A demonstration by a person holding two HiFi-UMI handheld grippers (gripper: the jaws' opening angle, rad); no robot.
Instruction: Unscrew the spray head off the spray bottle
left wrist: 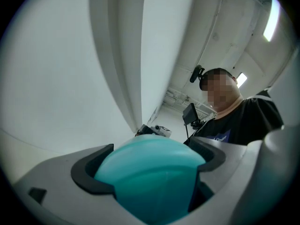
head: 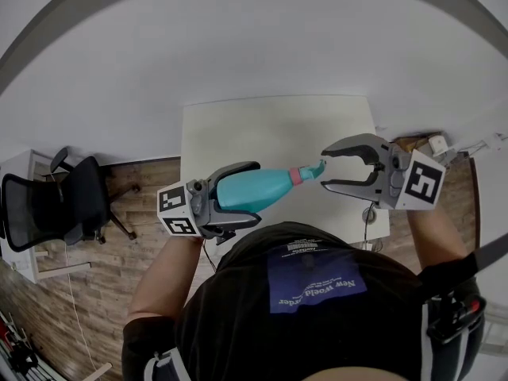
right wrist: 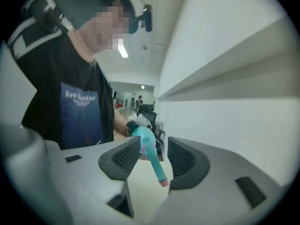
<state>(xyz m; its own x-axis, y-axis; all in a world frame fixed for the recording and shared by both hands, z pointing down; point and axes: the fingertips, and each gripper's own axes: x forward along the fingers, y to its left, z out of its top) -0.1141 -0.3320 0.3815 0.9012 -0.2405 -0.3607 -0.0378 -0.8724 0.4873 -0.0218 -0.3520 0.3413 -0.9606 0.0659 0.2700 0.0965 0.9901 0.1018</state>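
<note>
Firmly, the left gripper clamps the fat teal body of the spray bottle, pads pressed to both sides. It holds the bottle roughly level in the air over the near edge of the white table. Just to the right, the right gripper stands released, jaws apart, with the bottle's slim end and pink collar reaching in between them.

The right gripper view shows that end lying loose between the pads, neither one closed on it, which the head view leaves hard to judge. In the left gripper view the teal body fills the space between the jaws and hides the slim end and the other gripper. Whether a spray head sits on that end is too small to tell. A black chair stands on the wood floor, far left.
</note>
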